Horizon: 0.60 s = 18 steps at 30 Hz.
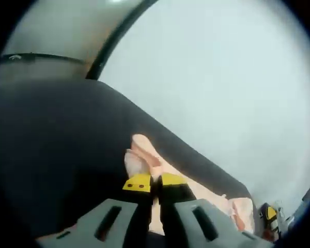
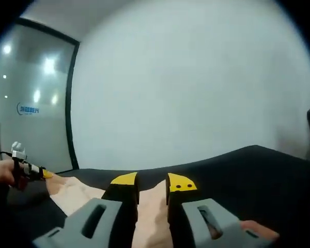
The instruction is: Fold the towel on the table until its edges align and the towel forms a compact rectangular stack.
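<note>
A pale pink towel point(image 1: 144, 155) bunches up just past my left gripper point(image 1: 155, 182), whose yellow-tipped jaws are shut on its edge. From there the cloth runs down to the lower right, where the right gripper point(image 1: 270, 216) comes in. In the right gripper view the towel point(image 2: 77, 194) lies spread over the black table point(image 2: 248, 170) and passes between the jaws of my right gripper point(image 2: 153, 182), which is shut on it. At the far left of that view a hand holds the left gripper point(image 2: 41, 174) at the towel's other end.
The black table point(image 1: 51, 155) ends at a rounded edge in front of a plain white wall point(image 2: 196, 77). A glass partition with a dark frame point(image 2: 70, 103) stands at the left. A person's fingers point(image 2: 256, 228) show behind the right gripper.
</note>
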Available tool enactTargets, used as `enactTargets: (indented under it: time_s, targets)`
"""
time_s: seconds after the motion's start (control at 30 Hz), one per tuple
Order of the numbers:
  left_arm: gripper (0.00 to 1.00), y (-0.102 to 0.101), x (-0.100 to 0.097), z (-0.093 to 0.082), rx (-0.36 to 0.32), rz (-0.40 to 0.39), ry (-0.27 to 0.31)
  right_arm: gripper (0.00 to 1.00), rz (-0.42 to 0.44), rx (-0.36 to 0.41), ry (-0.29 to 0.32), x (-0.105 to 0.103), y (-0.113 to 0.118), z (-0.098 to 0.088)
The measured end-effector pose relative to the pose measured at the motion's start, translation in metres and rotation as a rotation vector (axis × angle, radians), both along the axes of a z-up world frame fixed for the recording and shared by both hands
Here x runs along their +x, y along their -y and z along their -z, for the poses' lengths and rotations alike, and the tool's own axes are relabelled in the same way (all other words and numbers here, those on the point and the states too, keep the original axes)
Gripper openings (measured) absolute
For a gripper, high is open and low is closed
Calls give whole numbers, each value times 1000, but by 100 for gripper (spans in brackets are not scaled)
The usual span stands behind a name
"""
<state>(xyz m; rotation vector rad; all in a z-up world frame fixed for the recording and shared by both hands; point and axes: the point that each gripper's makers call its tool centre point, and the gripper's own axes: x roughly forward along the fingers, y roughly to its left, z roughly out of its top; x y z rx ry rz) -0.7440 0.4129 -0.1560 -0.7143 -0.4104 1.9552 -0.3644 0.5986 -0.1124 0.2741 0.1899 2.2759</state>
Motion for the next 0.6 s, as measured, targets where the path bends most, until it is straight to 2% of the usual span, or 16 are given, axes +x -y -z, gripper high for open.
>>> enactTargets:
  time_s: [0.03,0.1,0.23,0.33,0.4,0.47,0.53,0.6]
  targets:
    - [6,-4,7,-2,1,19,-9,18,3,-1,3,1,-1,1]
    - [6,-14,23,-6,-17,72,-82,18,5,-14,0,1,-3,3]
    - [6,-27,45,-8,-20,118,-112,18,5,-22,-6,1,-2,4]
    - [6,-37,65,-7,-35,193,-161,18,4,-22,-9,0,-4,4]
    - [6,-43,81,-6,-36,230,-166,18,6,-20,-13,1,-4,3]
    - [6,-49,97,-4,-23,274,-123,18,14,-18,-13,3,-5,3]
    - [6,-55,112,-2,-28,313,-134,18,45,-18,-10,10,-10,3]
    - [6,-60,122,2,-47,344,-157,18,66,-45,-36,19,-16,4]
